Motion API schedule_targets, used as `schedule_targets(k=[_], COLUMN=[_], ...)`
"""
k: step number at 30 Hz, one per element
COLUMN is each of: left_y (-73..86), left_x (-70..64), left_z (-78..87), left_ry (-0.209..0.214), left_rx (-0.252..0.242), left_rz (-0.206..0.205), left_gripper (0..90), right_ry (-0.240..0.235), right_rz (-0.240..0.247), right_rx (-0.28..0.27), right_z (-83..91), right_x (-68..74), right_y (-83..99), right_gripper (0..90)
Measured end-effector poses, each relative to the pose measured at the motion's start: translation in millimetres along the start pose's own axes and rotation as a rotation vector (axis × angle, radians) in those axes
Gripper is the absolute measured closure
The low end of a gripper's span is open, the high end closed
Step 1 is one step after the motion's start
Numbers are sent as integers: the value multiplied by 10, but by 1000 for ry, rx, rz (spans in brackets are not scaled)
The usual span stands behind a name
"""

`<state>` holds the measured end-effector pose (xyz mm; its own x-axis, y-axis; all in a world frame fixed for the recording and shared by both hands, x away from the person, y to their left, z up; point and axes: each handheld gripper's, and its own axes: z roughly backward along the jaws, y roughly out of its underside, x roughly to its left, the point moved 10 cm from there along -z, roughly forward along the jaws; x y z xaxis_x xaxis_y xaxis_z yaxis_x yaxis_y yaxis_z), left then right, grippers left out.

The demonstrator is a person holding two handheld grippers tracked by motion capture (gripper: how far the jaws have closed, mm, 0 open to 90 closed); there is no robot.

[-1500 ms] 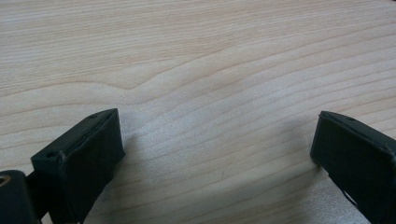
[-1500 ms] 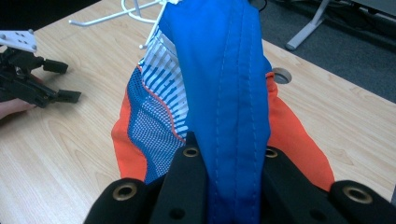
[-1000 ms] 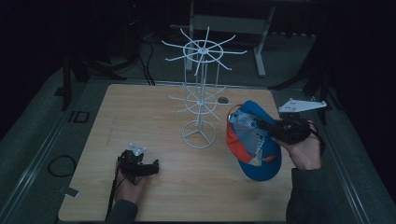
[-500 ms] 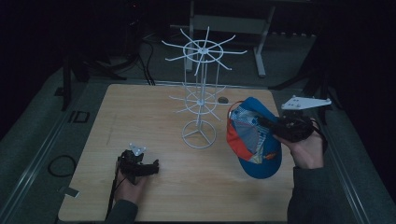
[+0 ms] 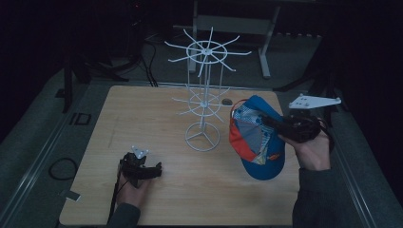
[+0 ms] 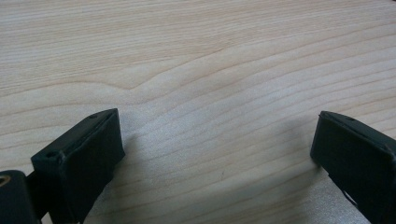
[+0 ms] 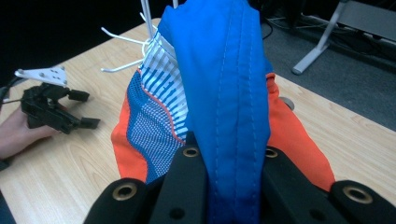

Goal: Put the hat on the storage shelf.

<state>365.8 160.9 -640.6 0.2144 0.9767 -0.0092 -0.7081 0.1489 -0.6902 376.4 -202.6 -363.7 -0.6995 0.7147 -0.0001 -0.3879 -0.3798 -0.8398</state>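
Observation:
A blue cap (image 5: 262, 156) with orange sides and a striped mesh lining hangs tilted above the table's right part, its brim pointing down toward me. My right gripper (image 5: 270, 122) is shut on the cap's blue fabric, which runs up between the jaws of that gripper (image 7: 229, 156) in the right gripper view as the cap (image 7: 219, 84). A white wire rack (image 5: 204, 102) with radiating hooks stands at mid-table, just left of the cap. My left gripper (image 5: 154, 170) rests on the wood near the front left, open (image 6: 217, 140), with nothing between its jaws.
The wooden table (image 5: 138, 114) has a small hole near the back behind the rack. Dark floor, cables and a metal frame's legs lie beyond the far edge. The right gripper view shows the left gripper (image 7: 86, 109) and the rack's hooks (image 7: 123, 39).
The right gripper has raised the cap slightly, still close to the rack. The left gripper has stayed where it was.

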Motion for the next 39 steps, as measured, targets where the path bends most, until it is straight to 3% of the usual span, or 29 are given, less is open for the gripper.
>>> schedule_targets(k=[39], left_y=[0], left_x=[0], left_z=[0], left_ry=[0], left_rx=[0], left_rz=[0], left_gripper=[28], right_ry=[10], right_rz=[-6], right_rx=[-112], right_z=[228], right_x=[-9], right_y=[-250], right_gripper=[879])
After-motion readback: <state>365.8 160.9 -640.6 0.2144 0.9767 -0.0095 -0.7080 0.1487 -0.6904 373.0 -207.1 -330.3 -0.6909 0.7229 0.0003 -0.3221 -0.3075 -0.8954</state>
